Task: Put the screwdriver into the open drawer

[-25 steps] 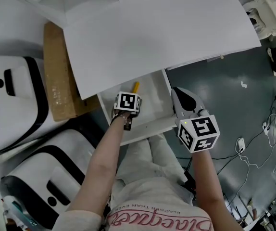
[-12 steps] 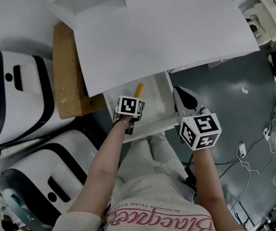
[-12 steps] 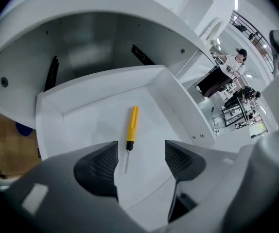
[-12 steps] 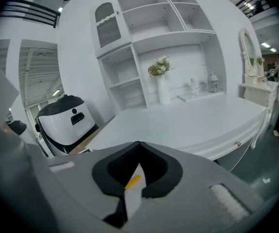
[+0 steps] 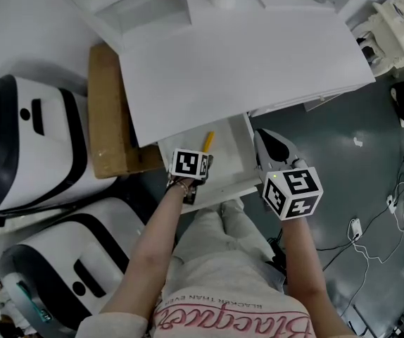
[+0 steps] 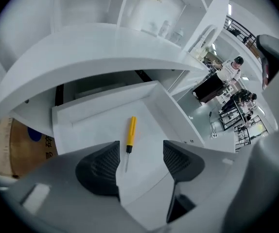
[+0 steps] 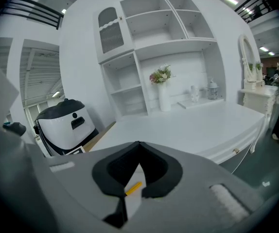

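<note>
The yellow-handled screwdriver (image 5: 207,140) lies flat on the floor of the open white drawer (image 5: 234,148), pulled out from under the desk. In the left gripper view the screwdriver (image 6: 130,135) rests loose in the drawer (image 6: 93,125), just beyond the left gripper (image 6: 140,165). Its jaws stand open and have just been closing a little, with nothing between them. In the head view its marker cube (image 5: 190,165) hovers over the drawer's front. My right gripper (image 5: 260,134) hangs by the drawer's right side. Its fingertips meet, so the right gripper (image 7: 138,144) is shut and holds nothing.
The white desk top (image 5: 237,55) overhangs the drawer's back. A cardboard box (image 5: 110,118) and two white-and-black machines (image 5: 26,146) (image 5: 68,259) stand at the left. Cables (image 5: 371,224) lie on the grey floor at the right. The person's legs are below the drawer front.
The left gripper has lifted up and back from the screwdriver, which stays lying in the drawer. The right gripper has risen a little beside the drawer.
</note>
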### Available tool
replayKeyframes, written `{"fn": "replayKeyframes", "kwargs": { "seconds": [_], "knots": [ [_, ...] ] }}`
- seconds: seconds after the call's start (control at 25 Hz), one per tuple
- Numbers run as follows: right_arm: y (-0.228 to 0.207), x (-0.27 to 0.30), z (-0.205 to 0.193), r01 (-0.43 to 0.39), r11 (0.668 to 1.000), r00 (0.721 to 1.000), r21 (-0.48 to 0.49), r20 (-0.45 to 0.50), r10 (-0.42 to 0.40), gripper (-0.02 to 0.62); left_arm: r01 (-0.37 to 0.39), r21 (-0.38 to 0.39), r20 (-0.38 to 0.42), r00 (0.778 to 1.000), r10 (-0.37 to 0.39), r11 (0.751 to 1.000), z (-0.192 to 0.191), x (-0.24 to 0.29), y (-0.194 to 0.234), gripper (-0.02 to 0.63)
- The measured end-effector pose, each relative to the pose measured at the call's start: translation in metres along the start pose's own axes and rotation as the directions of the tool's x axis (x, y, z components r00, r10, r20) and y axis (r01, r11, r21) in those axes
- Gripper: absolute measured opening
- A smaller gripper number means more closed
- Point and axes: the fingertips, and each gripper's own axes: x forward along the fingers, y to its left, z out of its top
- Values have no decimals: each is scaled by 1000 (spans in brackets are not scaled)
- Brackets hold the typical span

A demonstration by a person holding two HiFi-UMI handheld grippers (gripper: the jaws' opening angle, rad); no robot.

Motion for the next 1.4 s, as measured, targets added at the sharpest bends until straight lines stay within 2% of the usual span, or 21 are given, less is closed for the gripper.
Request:
{"fn": "replayKeyframes", "kwargs": {
  "seconds": [0.28, 0.6, 0.84, 1.12, 1.28, 1.4],
  "knots": [
    [15, -2, 9, -45, 998, 999, -37, -21, 44, 0, 2, -25, 79, 997, 0, 1000, 13, -32, 1, 256],
    [18, -10, 27, -32, 997, 999, -67, 16, 33, 0, -15, -8, 182, 983, 17, 1000, 30, -73, 5, 213],
    [21, -13, 40, -32, 995, 999, -90, 38, 36, 0, -57, 50, 258, 965, 42, 997, 46, -103, 4, 178],
    [30, -17, 57, -43, 990, 996, -133, 72, 52, 0, -130, 132, 358, 931, 75, 983, 72, -144, 3, 144],
    [35, -21, 67, -48, 986, 994, -157, 92, 63, 0, -165, 128, 419, 903, 97, 978, 82, -164, 5, 117],
    [37, -22, 75, -48, 986, 991, -162, 114, 67, 0, -194, 124, 472, 874, 114, 973, 92, -182, 7, 91]
  ]
}}
